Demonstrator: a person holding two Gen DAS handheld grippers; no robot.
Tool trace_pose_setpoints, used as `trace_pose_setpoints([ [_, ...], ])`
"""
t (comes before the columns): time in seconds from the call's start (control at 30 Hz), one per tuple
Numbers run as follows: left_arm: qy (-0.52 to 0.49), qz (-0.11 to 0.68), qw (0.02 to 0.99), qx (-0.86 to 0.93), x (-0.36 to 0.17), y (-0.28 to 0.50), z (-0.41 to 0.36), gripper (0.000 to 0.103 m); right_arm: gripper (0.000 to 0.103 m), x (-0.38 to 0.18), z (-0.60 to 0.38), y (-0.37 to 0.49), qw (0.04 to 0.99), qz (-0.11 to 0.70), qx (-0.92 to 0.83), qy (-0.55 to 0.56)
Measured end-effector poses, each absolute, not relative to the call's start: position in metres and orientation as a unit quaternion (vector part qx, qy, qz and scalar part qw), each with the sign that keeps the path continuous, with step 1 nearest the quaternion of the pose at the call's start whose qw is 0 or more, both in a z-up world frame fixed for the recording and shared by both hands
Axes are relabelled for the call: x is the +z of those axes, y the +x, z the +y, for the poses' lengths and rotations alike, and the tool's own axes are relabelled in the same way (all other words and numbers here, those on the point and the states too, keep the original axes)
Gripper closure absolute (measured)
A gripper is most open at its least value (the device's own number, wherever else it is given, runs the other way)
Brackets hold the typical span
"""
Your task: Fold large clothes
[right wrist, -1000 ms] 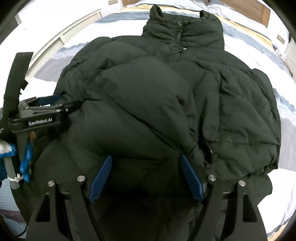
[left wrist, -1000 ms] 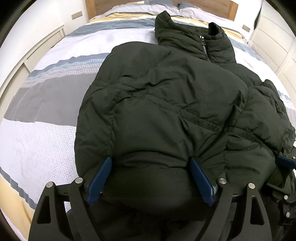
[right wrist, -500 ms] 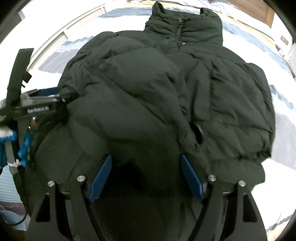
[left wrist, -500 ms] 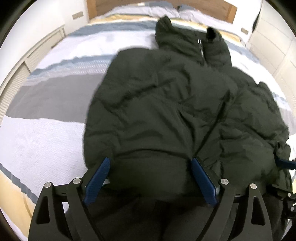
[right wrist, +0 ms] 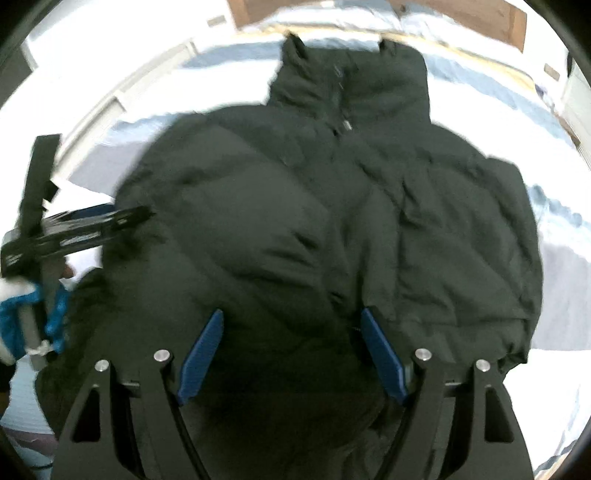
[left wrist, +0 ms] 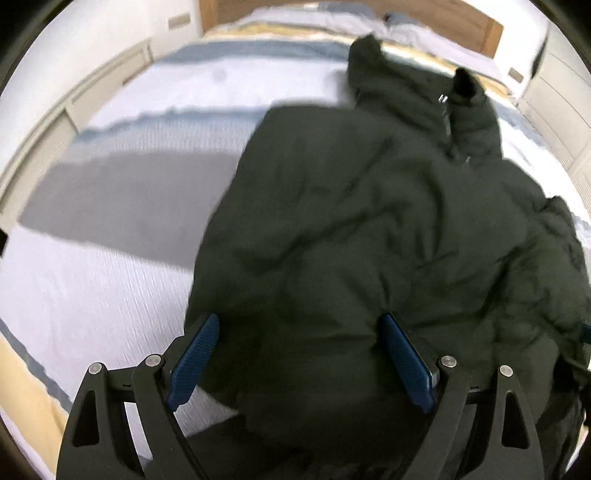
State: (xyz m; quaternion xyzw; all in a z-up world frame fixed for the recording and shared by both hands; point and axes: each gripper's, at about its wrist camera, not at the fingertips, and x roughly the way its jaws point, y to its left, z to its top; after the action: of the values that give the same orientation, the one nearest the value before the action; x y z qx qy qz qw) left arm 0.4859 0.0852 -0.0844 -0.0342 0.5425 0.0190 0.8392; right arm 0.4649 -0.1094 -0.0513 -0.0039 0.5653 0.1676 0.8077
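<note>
Dark puffer jacket (left wrist: 369,229) on striped bed (left wrist: 110,258) — left gripper (left wrist: 299,358) jaws wide.

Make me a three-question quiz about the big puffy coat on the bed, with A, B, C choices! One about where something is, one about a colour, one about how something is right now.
1. Where does the coat's collar point?
A. Toward the wooden headboard
B. Toward the tongs
C. Off the bed's side

2. What colour are the pads on the left tongs?
A. Red
B. Blue
C. Yellow

3. How is the coat's zipper at the collar?
A. Wide open
C. Torn off
B. Zipped up

Answers:
1. A, because the collar lies at the far end of the coat, nearest the headboard, in both views.
2. B, because both pads show blue against the black frame.
3. B, because the two collar halves meet along the closed zipper line.
</note>
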Motion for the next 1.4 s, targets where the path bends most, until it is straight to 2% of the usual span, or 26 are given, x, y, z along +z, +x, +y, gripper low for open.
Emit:
trace_pose_setpoints([
  [0.13, -0.030, 0.540, 0.841, 0.014, -0.080, 0.478, 0.091, 0.014, 0.027, -0.059, -0.123, 0.465, 0.798, 0.575, 0.178, 0.004],
  [0.37, -0.048, 0.507, 0.860, 0.027, -0.046, 0.496, 0.102, 0.014, 0.027, -0.032, -0.147, 0.476, 0.810, 0.562, 0.166, -0.008],
  [0.73, -0.109, 0.494, 0.863, 0.002, -0.035, 0.620, 0.118, 0.014, 0.027, -0.001, -0.210, 0.583, 0.857, 0.502, 0.115, 0.025],
  [0.97, -0.124, 0.497, 0.859, -0.022, -0.049, 0.720, 0.126, 0.014, 0.027, -0.011, -0.233, 0.689, 0.866, 0.481, 0.111, 0.075],
  [1.17, -0.195, 0.493, 0.847, -0.042, -0.068, 0.796, 0.122, 0.016, 0.027, -0.033, -0.248, 0.772, 0.862, 0.463, 0.126, 0.161],
  [1.4, -0.273, 0.508, 0.816, -0.051, -0.109, 0.842, 0.112, 0.020, 0.027, -0.066, -0.250, 0.837, 0.852, 0.445, 0.129, 0.244],
])
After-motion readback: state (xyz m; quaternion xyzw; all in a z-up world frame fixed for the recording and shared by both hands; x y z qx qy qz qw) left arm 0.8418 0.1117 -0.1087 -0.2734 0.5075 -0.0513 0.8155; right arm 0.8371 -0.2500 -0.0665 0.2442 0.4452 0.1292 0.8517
